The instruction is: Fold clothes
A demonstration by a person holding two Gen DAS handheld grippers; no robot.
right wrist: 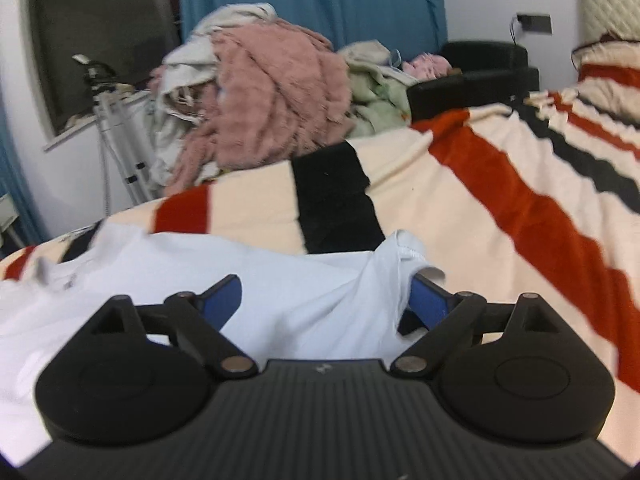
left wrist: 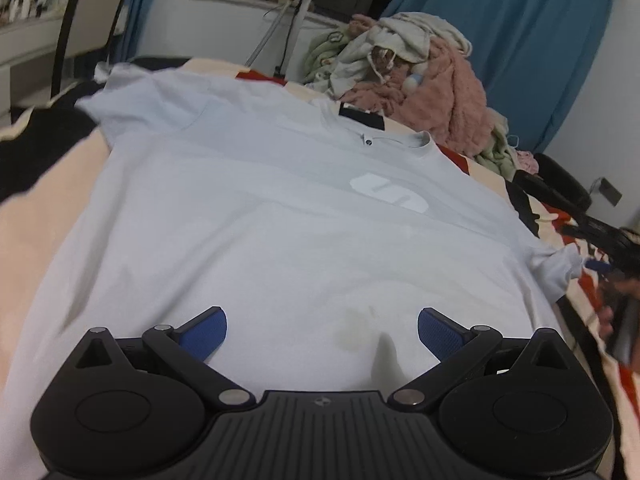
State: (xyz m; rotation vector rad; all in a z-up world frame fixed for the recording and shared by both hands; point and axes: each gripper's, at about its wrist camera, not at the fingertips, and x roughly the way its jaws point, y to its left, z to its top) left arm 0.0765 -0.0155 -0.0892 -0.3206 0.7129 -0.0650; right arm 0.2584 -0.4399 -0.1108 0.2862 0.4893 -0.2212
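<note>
A pale blue T-shirt (left wrist: 280,208) lies spread flat on the striped bed, collar at the far side, with a white logo on the chest. My left gripper (left wrist: 322,334) is open just above the shirt's near hem, empty. My right gripper (right wrist: 326,300) is open over the shirt's right sleeve (right wrist: 400,252); the sleeve cloth lies between its blue fingers and drapes over the right finger (right wrist: 430,302). The right gripper also shows as a dark shape at the sleeve in the left wrist view (left wrist: 612,248).
A pile of clothes with a pink fluffy garment (right wrist: 272,96) lies at the bed's far side. The cream, red and black striped blanket (right wrist: 500,184) covers the bed. A tripod (left wrist: 288,24) and a chair (left wrist: 88,20) stand beyond the bed.
</note>
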